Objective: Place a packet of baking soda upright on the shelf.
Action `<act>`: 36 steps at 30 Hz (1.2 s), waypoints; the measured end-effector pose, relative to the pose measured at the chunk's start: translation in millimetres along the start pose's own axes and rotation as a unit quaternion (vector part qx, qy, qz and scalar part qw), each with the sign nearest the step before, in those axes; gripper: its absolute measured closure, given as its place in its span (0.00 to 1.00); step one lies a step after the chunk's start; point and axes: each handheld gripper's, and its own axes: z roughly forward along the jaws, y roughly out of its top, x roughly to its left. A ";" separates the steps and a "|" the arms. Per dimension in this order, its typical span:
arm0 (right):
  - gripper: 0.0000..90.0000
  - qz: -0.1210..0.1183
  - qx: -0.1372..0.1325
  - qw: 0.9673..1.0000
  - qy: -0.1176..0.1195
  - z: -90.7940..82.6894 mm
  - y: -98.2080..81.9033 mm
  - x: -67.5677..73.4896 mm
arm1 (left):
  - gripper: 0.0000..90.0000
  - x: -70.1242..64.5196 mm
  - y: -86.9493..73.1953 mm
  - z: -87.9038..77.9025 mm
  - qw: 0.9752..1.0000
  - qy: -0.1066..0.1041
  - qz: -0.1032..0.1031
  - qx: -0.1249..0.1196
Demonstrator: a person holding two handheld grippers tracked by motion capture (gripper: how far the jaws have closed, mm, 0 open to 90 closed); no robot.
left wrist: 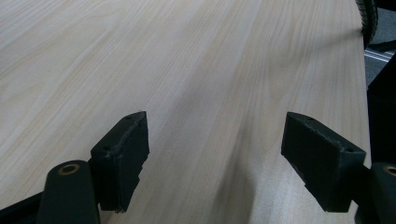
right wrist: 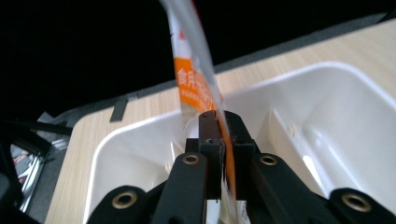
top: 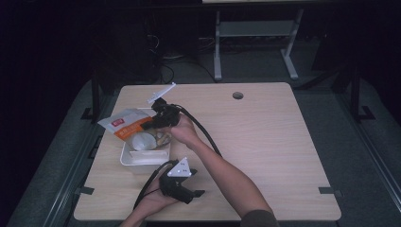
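Note:
An orange and white snack bag [top: 124, 123] hangs tilted over the left end of a white plastic tray [top: 126, 160]. My right gripper [top: 156, 124] is shut on the bag's lower edge, above the tray. In the right gripper view the jaws of my right gripper [right wrist: 220, 125] pinch the thin bag [right wrist: 194, 70], which rises edge-on over the tray [right wrist: 327, 88]. My left gripper [top: 197, 194] rests near the table's front edge, open, with bare wood between its jaws. The left gripper view shows my left gripper [left wrist: 215, 140] spread wide over the tabletop.
Some pale food [top: 142, 140] lies inside the tray. A white strip [top: 161, 92] lies behind the tray. A cable hole [top: 238, 95] sits at the table's back middle. The right half of the light wooden table [top: 274, 142] is bare.

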 end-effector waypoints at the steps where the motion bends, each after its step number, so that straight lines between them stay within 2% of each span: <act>1: 0.96 0.000 0.000 1.000 0.000 0.0 0.0 0.0 | 0.25 0.0 0.0 0.2 1.000 0.000 0.002 0.001; 3: 0.93 0.008 -0.011 1.000 0.001 -2.6 -2.3 -1.5 | 0.25 -0.5 0.1 0.6 1.000 0.000 0.002 0.002; 6: 0.89 0.003 -0.007 1.000 -0.005 -4.5 -1.8 -1.3 | 0.25 -1.2 0.3 1.1 1.000 -0.001 0.002 0.003; 7: 0.86 0.001 0.006 1.000 -0.005 -6.5 -2.0 -1.5 | 0.25 -1.3 0.2 1.3 1.000 -0.001 0.002 0.003; 9: 0.84 -0.001 0.015 1.000 -0.006 -6.7 -2.3 -1.5 | 0.25 -1.3 0.2 1.7 1.000 -0.002 0.002 0.004; 12: 0.83 -0.019 0.066 0.997 -0.018 -4.9 -8.1 -1.0 | 0.25 -1.4 0.2 2.0 1.000 -0.002 0.002 0.004; 13: 0.83 -0.019 0.066 0.997 -0.018 -4.9 -8.1 -1.0 | 0.25 -1.3 0.2 2.1 1.000 -0.001 0.003 0.004; 17: 0.88 -0.027 0.097 0.995 -0.030 0.0 -16.2 -0.5 | 0.25 -1.2 0.2 2.3 1.000 -0.001 0.003 0.005; 21: 0.91 -0.024 0.100 0.994 -0.029 1.6 -18.9 -0.9 | 0.25 -1.3 0.1 2.9 1.000 -0.002 0.002 0.006; 22: 0.95 -0.026 0.114 0.993 -0.032 4.8 -20.8 -0.3 | 0.25 -1.6 0.1 3.2 1.000 -0.002 0.002 0.008; 23: 0.95 -0.026 0.114 0.993 -0.032 4.8 -20.8 -0.3 | 0.25 -1.9 0.2 3.5 1.000 -0.003 0.002 0.008; 25: 0.96 -0.034 0.134 0.990 -0.036 10.8 -25.0 1.0 | 0.25 -2.1 0.4 3.5 1.000 -0.003 0.004 0.009; 26: 0.95 -0.039 0.134 0.989 -0.040 11.7 -27.3 1.3 | 0.25 -2.3 0.4 3.6 1.000 -0.003 0.003 0.007; 28: 0.94 -0.017 0.125 0.992 -0.028 9.4 -31.5 -3.1 | 0.25 -2.2 0.3 3.6 1.000 -0.003 0.003 0.008; 30: 0.92 -0.010 0.122 0.992 -0.023 8.2 -32.8 -4.7 | 0.25 -2.0 0.1 3.8 1.000 -0.003 0.002 0.009; 36: 0.89 0.000 0.101 0.995 -0.010 3.7 -32.5 -5.7 | 0.25 -1.8 0.0 4.0 1.000 -0.004 0.003 0.009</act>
